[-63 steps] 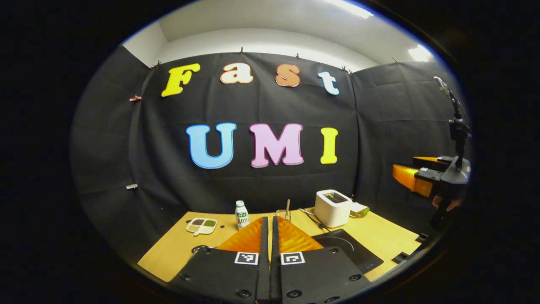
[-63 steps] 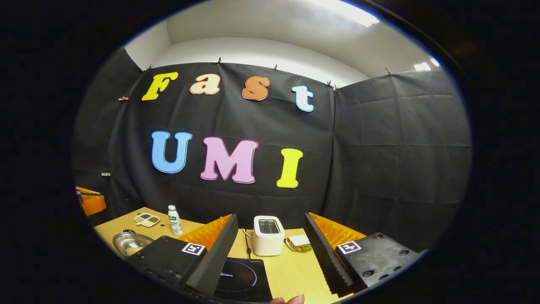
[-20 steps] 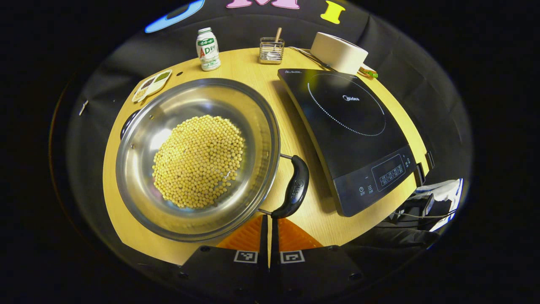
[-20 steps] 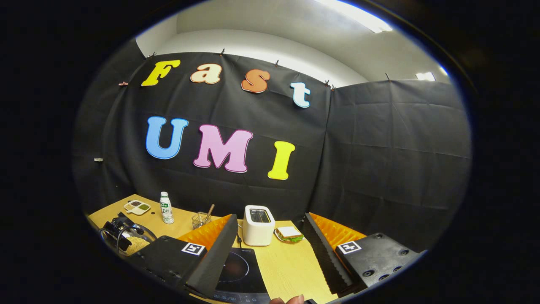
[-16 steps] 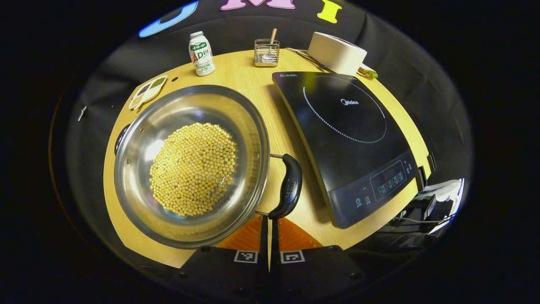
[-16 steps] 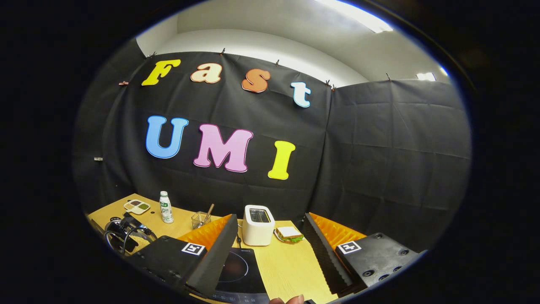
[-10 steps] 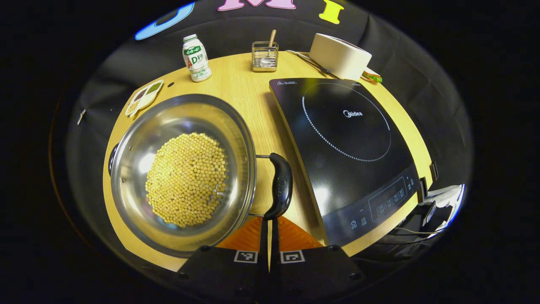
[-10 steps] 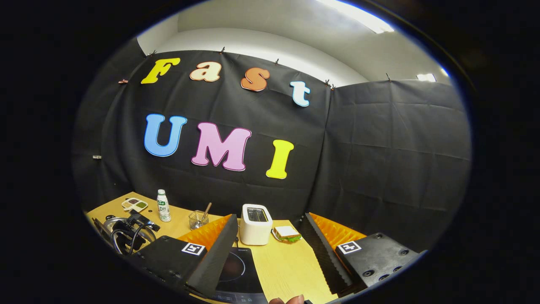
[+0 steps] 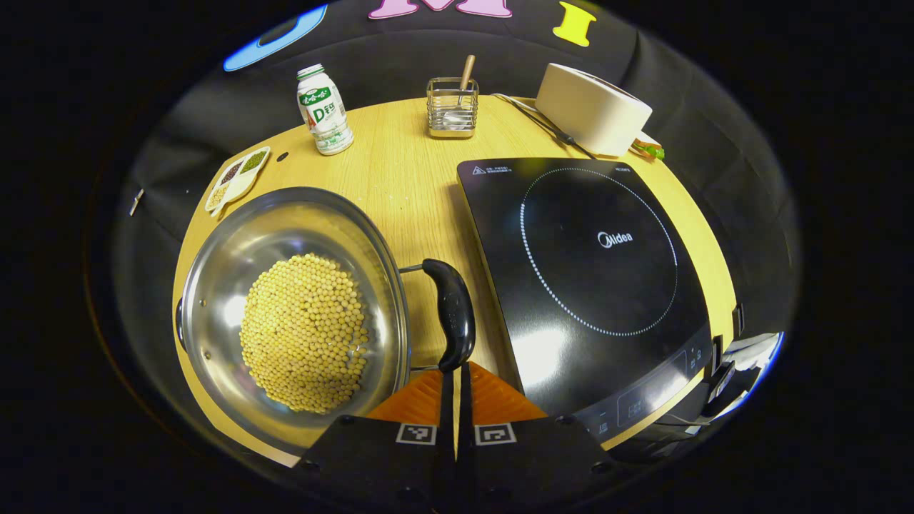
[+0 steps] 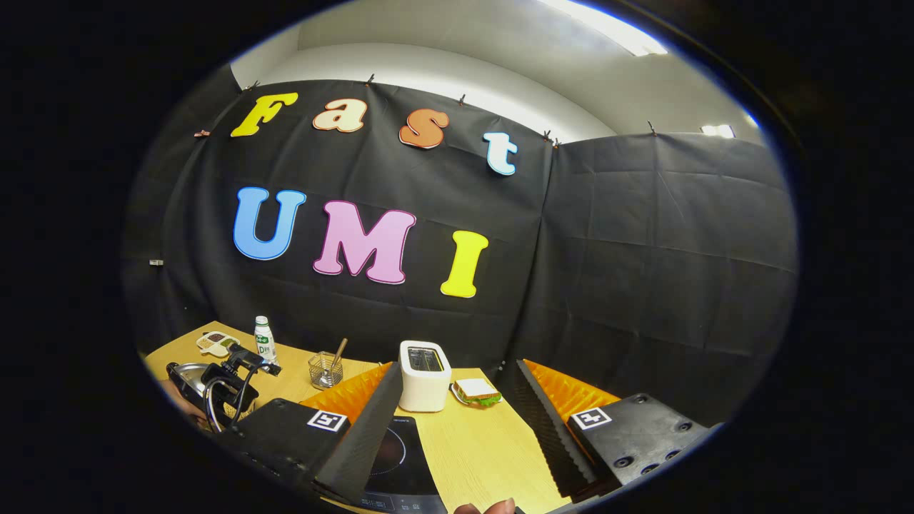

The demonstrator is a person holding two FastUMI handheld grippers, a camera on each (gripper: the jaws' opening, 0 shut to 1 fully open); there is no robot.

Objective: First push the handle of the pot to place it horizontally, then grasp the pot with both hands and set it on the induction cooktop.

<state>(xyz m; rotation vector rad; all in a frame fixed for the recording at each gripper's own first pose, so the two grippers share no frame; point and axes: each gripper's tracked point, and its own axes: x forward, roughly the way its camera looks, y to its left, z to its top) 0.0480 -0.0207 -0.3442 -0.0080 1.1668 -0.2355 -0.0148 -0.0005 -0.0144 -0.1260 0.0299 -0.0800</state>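
Observation:
A steel pot (image 9: 214,285) with yellow beans inside sits on the left of the wooden table (image 9: 407,178). Its black side handle (image 9: 455,314) lies between the pot and the black induction cooktop (image 9: 593,285). My left gripper (image 9: 455,371) is shut, and its tips rest against the near end of that handle. In the right gripper view, the left gripper (image 10: 230,371) hangs over the pot (image 10: 184,375) at the far left. My right gripper (image 10: 457,368) is open and holds nothing, above the table's right side near the cooktop (image 10: 389,457).
Along the back edge stand a small bottle (image 9: 323,111), a wire holder (image 9: 451,107) with a utensil, and a white toaster (image 9: 593,107). A sandwich (image 10: 475,391) lies beside the toaster (image 10: 423,385). A small divided dish (image 9: 235,178) sits behind the pot.
My shut left gripper has kept pressing the handle's near end. The handle has swung round and the pot has turned, shifting left in the left gripper view. The right gripper stayed open and barely moved.

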